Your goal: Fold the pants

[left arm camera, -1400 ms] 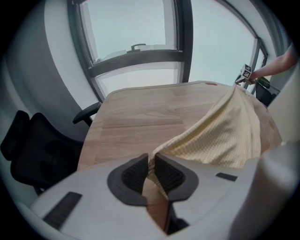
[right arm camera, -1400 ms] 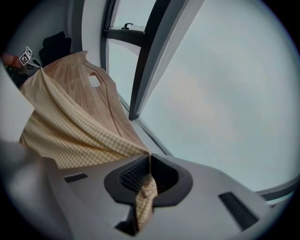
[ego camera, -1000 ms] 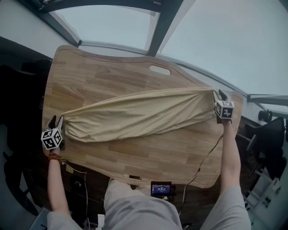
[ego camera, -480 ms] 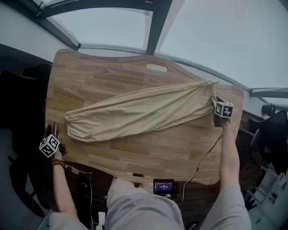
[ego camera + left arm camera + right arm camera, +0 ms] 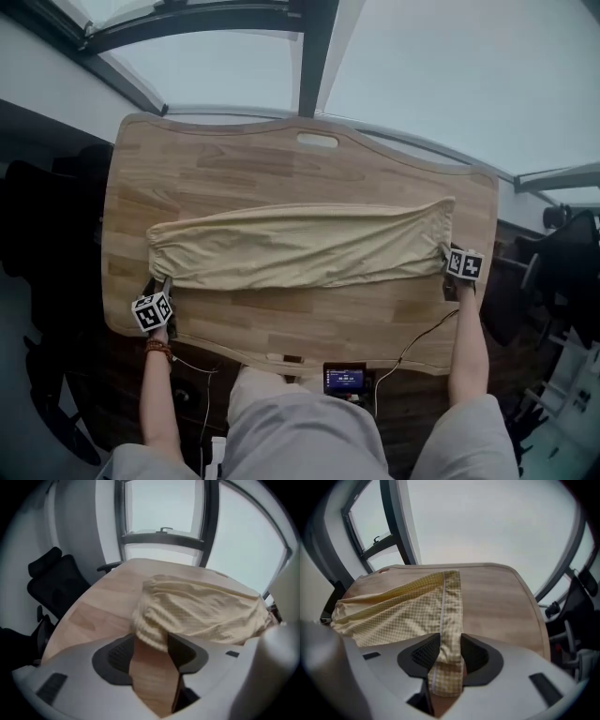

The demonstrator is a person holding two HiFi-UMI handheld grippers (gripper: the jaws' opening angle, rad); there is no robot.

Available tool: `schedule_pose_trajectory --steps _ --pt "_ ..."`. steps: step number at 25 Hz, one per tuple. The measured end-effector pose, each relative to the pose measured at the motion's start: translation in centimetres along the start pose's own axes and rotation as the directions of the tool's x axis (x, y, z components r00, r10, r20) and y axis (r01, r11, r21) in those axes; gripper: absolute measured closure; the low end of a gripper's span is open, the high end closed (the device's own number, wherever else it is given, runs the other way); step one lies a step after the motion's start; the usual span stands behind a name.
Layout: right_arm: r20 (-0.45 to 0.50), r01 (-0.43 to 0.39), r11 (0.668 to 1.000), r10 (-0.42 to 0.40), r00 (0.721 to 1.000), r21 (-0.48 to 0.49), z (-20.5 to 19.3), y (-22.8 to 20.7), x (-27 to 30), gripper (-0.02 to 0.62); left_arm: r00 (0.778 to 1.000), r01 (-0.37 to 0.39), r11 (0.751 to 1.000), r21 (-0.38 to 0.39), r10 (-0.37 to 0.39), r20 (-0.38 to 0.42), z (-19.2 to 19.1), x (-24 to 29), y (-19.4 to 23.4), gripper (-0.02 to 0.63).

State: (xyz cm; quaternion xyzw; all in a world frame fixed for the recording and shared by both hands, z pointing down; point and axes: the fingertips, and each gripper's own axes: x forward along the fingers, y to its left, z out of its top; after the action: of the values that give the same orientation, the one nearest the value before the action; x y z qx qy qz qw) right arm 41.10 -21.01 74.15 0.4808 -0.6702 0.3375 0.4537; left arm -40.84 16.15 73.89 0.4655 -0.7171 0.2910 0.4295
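The pale yellow checked pants (image 5: 300, 246) lie folded lengthwise across the wooden table (image 5: 281, 169), cuffs at the left and waistband at the right. My left gripper (image 5: 157, 285) sits at the cuff end near the table's front left edge. In the left gripper view it (image 5: 150, 641) is open: the ribbed cuff (image 5: 150, 627) lies between the fingertips with bare wood behind it. My right gripper (image 5: 451, 255) is at the waistband end. In the right gripper view it (image 5: 449, 644) is shut on the waistband (image 5: 451, 620), which runs up between the pads.
A small device with a lit screen (image 5: 344, 380) hangs at the table's near edge, and a cable (image 5: 422, 337) runs from it to the right hand. A handle slot (image 5: 317, 141) is cut in the far edge. A black chair (image 5: 51, 581) stands left of the table.
The left gripper let go of the cuff, drew away, then came back right to it. The right gripper pulled the waistband toward the near edge, so the pants now lie straight across.
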Motion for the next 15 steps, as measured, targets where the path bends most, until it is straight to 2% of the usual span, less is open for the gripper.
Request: schedule_pose_trajectory --steps 2,4,6,7,9,11,12,15 --pt "-0.030 0.009 0.998 -0.007 1.000 0.061 -5.5 -1.7 -2.1 0.451 0.997 -0.010 1.000 0.013 0.011 -0.080 -1.6 0.4 0.7 0.374" --pt "-0.047 -0.011 0.995 0.015 0.999 0.096 -10.6 -2.3 -4.4 0.434 0.993 0.010 0.999 0.030 -0.007 -0.118 -2.4 0.4 0.8 0.371" --pt "-0.006 -0.038 0.994 0.039 0.999 0.104 -14.6 -2.5 -7.3 0.427 0.995 0.029 1.000 -0.009 -0.030 -0.093 -1.9 -0.1 0.8 0.371" --pt "0.043 -0.051 0.990 0.046 0.998 0.128 -15.9 -2.5 -8.4 0.418 0.997 0.038 0.998 -0.055 -0.041 -0.064 -1.4 -0.3 1.2 0.371" --pt "0.146 -0.098 0.969 0.066 0.987 0.225 -17.4 -1.6 -8.9 0.400 0.999 0.052 0.980 -0.193 -0.053 0.000 0.0 -0.7 3.3 0.371" --pt "0.196 -0.133 0.947 0.077 0.977 0.291 -18.2 -1.0 -8.6 0.400 0.998 0.058 0.947 -0.315 -0.058 0.010 0.5 -1.1 3.8 0.367" --pt "0.198 -0.138 0.945 0.081 0.977 0.296 -18.7 -0.9 -8.6 0.400 0.998 0.054 0.940 -0.335 -0.062 -0.012 0.0 -1.1 3.3 0.365" --pt "0.199 -0.100 0.958 0.047 0.979 0.268 -18.4 -1.1 -8.7 0.396 0.993 0.022 0.955 -0.295 -0.054 -0.101 -1.8 0.0 1.7 0.365"
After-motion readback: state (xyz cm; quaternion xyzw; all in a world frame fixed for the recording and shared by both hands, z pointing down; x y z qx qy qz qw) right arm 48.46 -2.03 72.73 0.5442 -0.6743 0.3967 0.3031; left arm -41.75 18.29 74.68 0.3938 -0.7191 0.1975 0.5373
